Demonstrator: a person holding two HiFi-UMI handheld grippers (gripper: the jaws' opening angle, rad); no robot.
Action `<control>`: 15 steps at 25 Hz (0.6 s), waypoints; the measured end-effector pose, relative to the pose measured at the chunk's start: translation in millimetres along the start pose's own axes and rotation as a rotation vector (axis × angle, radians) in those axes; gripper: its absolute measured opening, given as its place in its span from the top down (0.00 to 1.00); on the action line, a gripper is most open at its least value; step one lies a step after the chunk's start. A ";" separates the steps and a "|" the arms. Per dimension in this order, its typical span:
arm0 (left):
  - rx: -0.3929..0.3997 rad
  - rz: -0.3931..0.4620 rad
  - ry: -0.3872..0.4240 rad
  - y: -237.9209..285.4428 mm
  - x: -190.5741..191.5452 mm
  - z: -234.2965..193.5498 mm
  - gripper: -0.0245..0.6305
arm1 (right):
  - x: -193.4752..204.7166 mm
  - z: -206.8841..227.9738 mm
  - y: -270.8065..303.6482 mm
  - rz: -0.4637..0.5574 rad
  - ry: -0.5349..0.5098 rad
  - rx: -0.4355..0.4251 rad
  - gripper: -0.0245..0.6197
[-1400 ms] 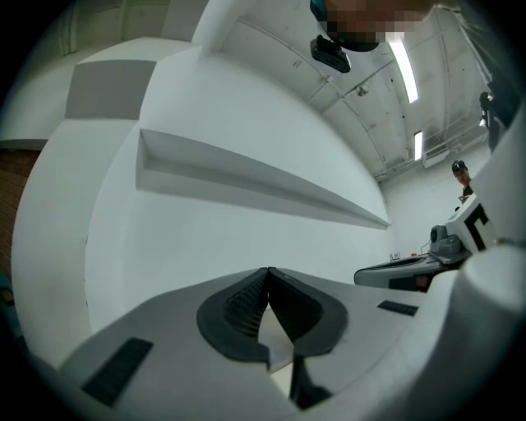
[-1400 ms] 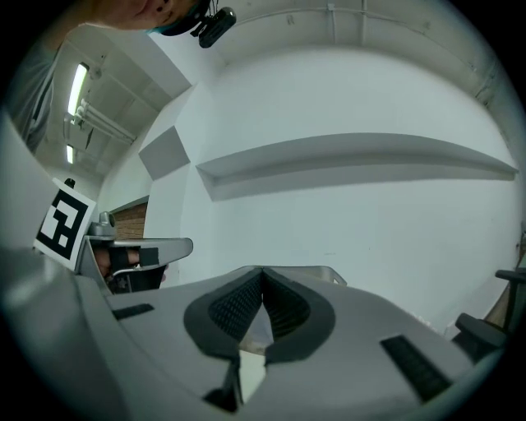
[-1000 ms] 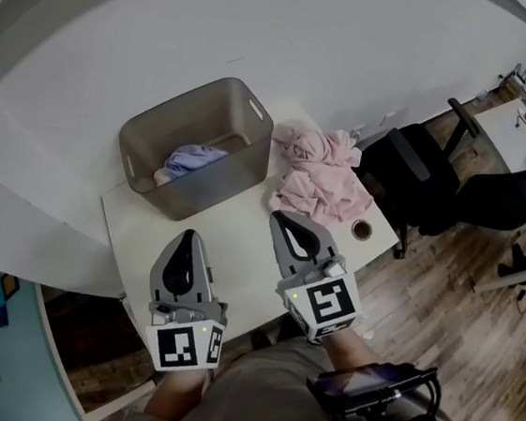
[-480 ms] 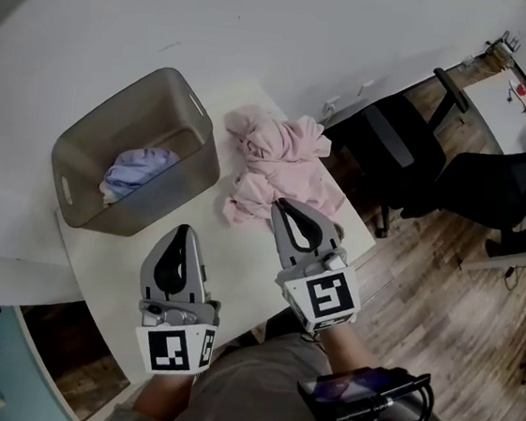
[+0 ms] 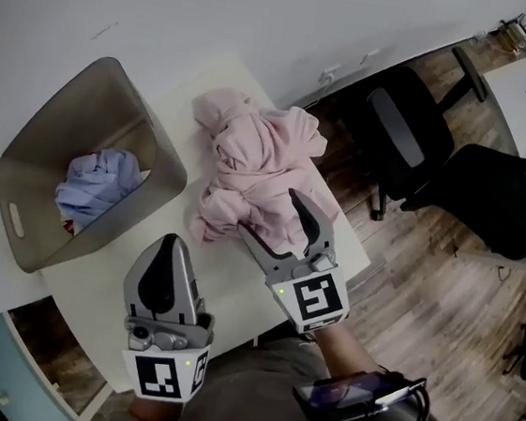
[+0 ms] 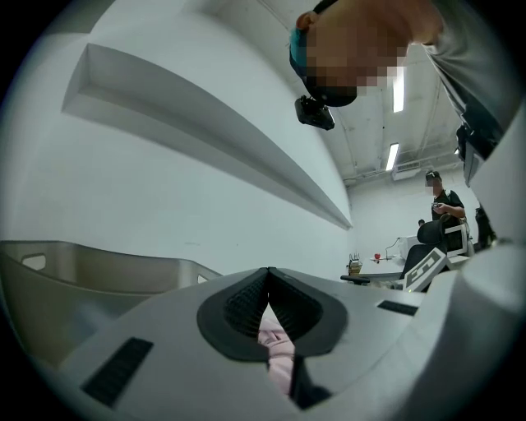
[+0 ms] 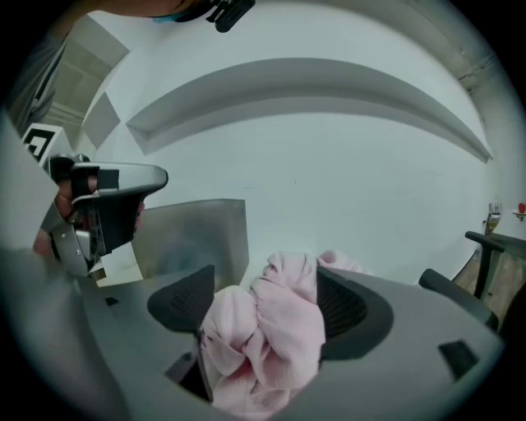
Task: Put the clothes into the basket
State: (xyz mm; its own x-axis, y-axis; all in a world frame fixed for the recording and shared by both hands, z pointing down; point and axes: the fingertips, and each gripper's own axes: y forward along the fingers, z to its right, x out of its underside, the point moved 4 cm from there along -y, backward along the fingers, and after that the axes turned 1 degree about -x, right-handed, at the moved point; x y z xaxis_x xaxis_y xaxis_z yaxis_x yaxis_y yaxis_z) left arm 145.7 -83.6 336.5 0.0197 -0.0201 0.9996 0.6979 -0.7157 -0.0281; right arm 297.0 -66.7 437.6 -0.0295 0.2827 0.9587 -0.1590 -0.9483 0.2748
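Your right gripper [image 5: 267,213] sits at the near edge of the pink clothes [image 5: 250,156], which lie in a crumpled heap on the white table [image 5: 225,295], just right of the basket [image 5: 65,126]. Its jaws are opening and stand wide, one finger on each side of the front fold of the heap. In the right gripper view the gripper [image 7: 263,300] has a bunched lump of the pink clothes [image 7: 263,337] between the two pads. The cloth fills most of the gap and brushes the right pad [image 7: 345,306], but it isn't clamped. Your left gripper [image 5: 169,241] is nearer you and left of the right one, over bare table in front of the basket, touching nothing. In the left gripper view its jaws are closed tip to tip with nothing between them [image 6: 269,271]; a bit of the pink clothes [image 6: 275,341] shows through the slit below the tips, with the basket [image 6: 99,271] wall off to the left. The grey basket stands tilted in the head view at the table's left end, with a blue garment [image 5: 96,186] already lying in its bottom. The pink clothes are outside it, and the heap's left edge is close to the basket's right rim. Two black office chairs [image 5: 405,127] stand on the wood floor [image 5: 423,299] right of the table.
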 end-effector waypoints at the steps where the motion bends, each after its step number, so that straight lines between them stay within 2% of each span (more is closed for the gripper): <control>1: 0.001 -0.010 -0.004 4.2 4.3 0.2 0.95 | 8.4 3.4 6.2 -0.026 -0.009 0.001 0.33; 3: 0.002 -0.032 -0.012 10.9 12.5 1.0 0.95 | 25.6 9.8 16.7 -0.082 -0.045 0.014 0.21; 6: -0.002 -0.065 -0.027 18.1 24.5 -0.2 0.95 | 55.1 14.0 33.1 -0.183 -0.085 0.018 0.13; 10: -0.013 -0.105 -0.037 23.7 42.5 -4.9 0.95 | 96.4 16.1 57.2 -0.286 -0.002 -0.024 0.08; 15: -0.020 -0.140 -0.070 27.6 57.4 -9.1 0.95 | 103.8 15.5 72.0 -0.337 -0.005 -0.035 0.09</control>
State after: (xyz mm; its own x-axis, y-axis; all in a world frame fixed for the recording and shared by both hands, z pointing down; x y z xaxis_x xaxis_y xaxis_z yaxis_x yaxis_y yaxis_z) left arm 159.6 -110.9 393.1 -0.0269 0.1292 0.9913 0.6826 -0.7221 0.1126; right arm 297.8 -107.8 557.9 0.0358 0.5790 0.8146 -0.1929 -0.7958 0.5741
